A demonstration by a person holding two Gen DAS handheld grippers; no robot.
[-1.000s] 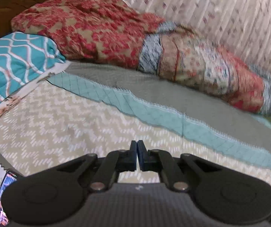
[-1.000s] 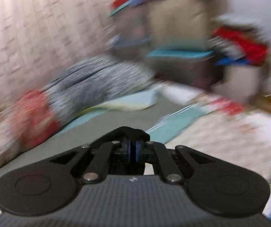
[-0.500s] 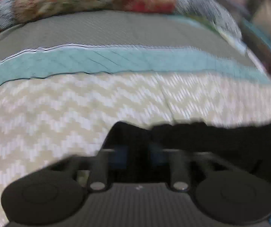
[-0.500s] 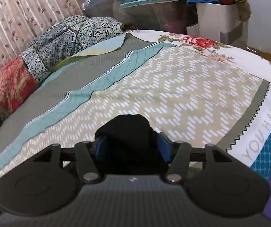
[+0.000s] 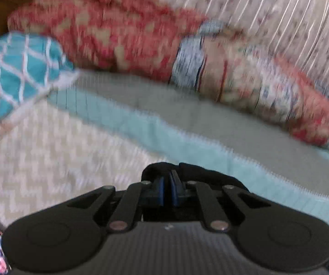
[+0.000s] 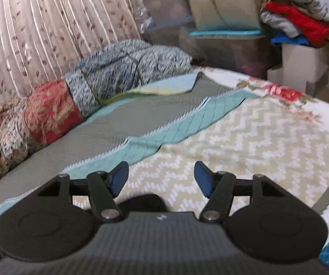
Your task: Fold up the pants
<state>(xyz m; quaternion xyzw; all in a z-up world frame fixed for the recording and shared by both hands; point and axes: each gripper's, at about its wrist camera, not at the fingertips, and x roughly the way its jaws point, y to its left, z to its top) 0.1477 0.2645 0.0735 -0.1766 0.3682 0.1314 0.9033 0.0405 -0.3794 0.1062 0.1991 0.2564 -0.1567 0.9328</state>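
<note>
Pinching bunched black fabric pants [image 5: 194, 171], the left gripper [image 5: 167, 183] holds its jaws narrow. Nearer, the right gripper [image 6: 161, 180] gapes wide over the zigzag-patterned bedspread [image 6: 244, 137].

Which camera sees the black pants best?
The left wrist view: the black pants bulge around the nearly closed fingers of the left hand-held gripper, apparently pinched. The right wrist view shows only a dark lump below the open right hand-held gripper.

— What do we log ahead of the jaws?
— Black pants [image 5: 201, 171]; bedspread [image 6: 244, 137], beige with white zigzags, teal and grey bands.
— And beyond?
— Red floral quilt [image 5: 118, 29]; teal lattice pillow [image 5: 15, 68]; pinkish leaf-print curtain [image 6: 38, 34].
</note>
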